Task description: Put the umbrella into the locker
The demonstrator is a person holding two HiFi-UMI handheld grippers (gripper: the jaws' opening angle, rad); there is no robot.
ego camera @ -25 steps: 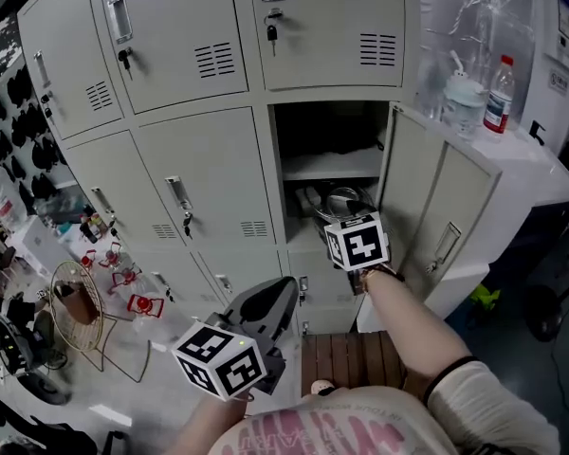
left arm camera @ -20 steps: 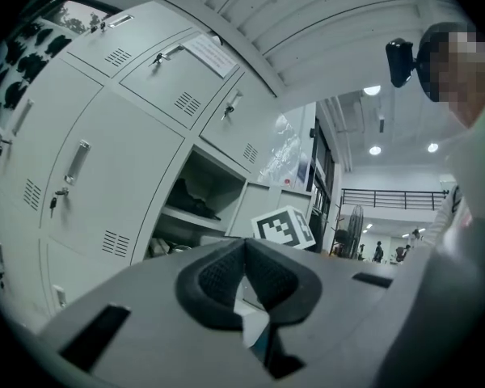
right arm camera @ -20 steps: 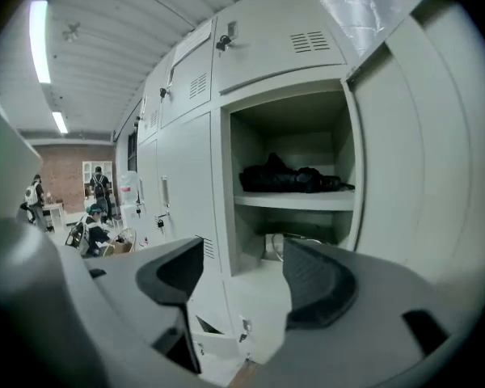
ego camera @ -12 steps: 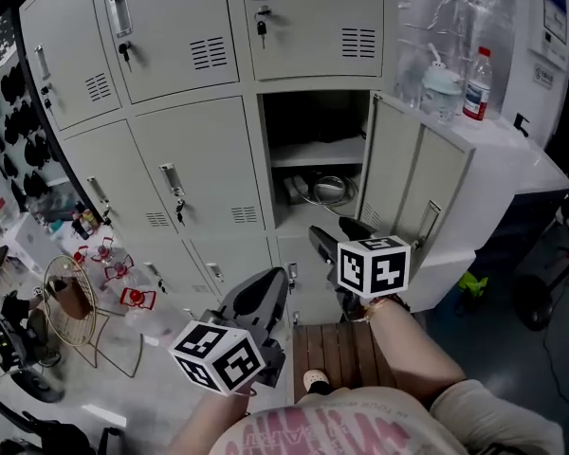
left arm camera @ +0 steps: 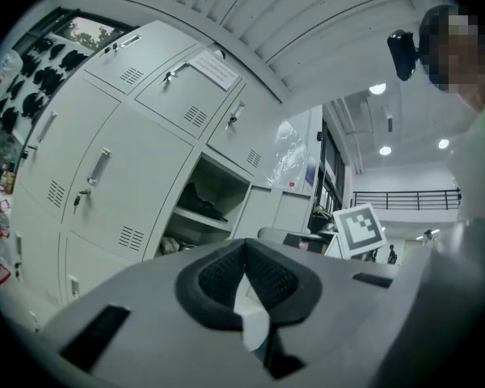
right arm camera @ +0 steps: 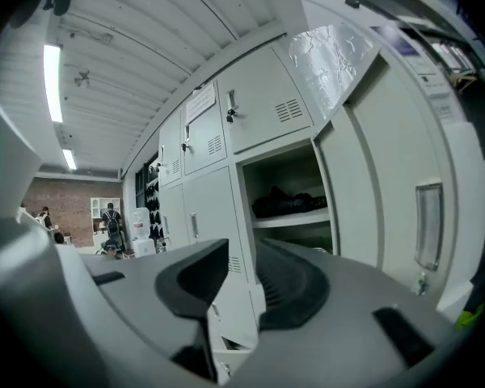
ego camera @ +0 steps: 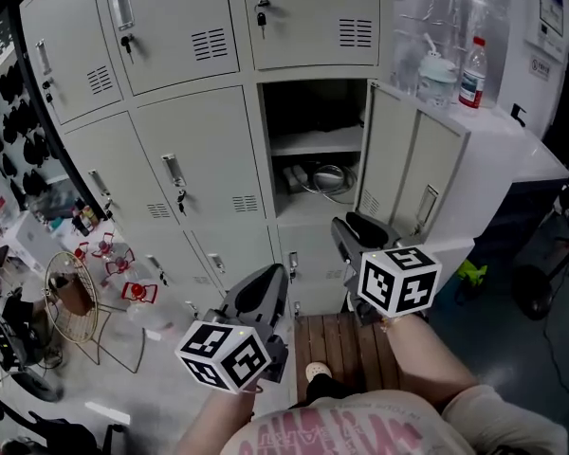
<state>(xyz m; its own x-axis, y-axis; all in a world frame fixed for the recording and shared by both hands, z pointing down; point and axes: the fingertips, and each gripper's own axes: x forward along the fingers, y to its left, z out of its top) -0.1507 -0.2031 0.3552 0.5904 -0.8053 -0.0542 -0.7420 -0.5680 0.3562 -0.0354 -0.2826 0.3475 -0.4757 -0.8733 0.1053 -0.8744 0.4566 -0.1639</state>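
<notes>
The open locker (ego camera: 315,150) stands in the middle row, its door (ego camera: 408,173) swung out to the right. A dark bundle (right arm camera: 289,201) lies on its upper shelf. On the lower shelf lie greyish things with a looped cord (ego camera: 324,177); I cannot tell if one is the umbrella. My right gripper (ego camera: 353,228) (right arm camera: 241,272) hovers in front of and below the opening. Its jaws have just been closing, a narrow gap remains and nothing is between them. My left gripper (ego camera: 264,288) (left arm camera: 244,249) hangs lower left, tips touching, empty.
A water bottle (ego camera: 471,72) and a clear jug (ego camera: 437,77) stand on the white counter right of the door. A wire basket (ego camera: 74,301) and red items (ego camera: 137,293) sit on the floor at left. A wooden slat platform (ego camera: 346,347) lies under my foot (ego camera: 315,372).
My right gripper has pulled back out of the locker towards me and to the right, with its jaws narrowing. The left gripper shifted only slightly.
</notes>
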